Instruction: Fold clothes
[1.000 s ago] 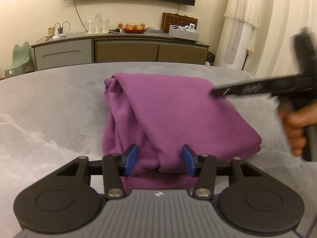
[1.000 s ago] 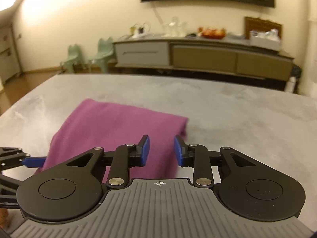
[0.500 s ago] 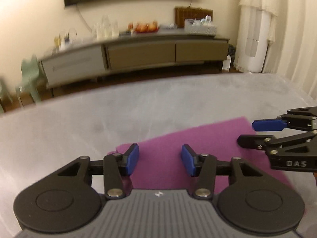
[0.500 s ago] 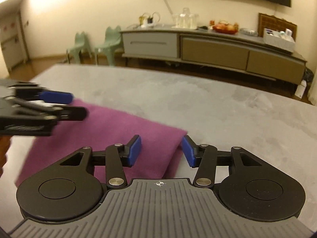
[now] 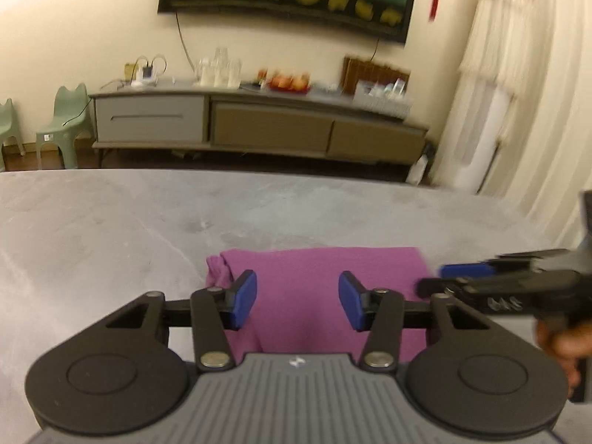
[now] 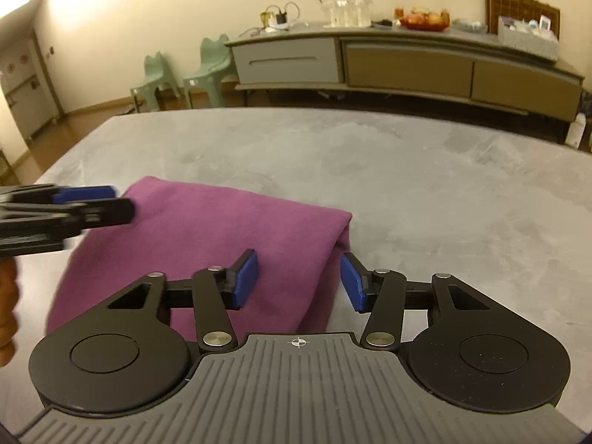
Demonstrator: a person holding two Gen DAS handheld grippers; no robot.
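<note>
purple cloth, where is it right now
The folded purple cloth lies flat on the grey table, low and centre in both wrist views, just ahead of the open left tongs and right tongs.

Right gripper (image 6: 298, 281) gapes above folded purple garment (image 6: 207, 236).

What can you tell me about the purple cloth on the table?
The purple cloth looks soft and fuzzy, like fleece. It is folded into a thick, flat bundle lying on the grey marbled table. The top is smooth; the layered edges bunch at one corner. Both open grippers, the left gripper and the right gripper, hover near it, gripping nothing. Whether either touches the cloth cannot be told.
</note>
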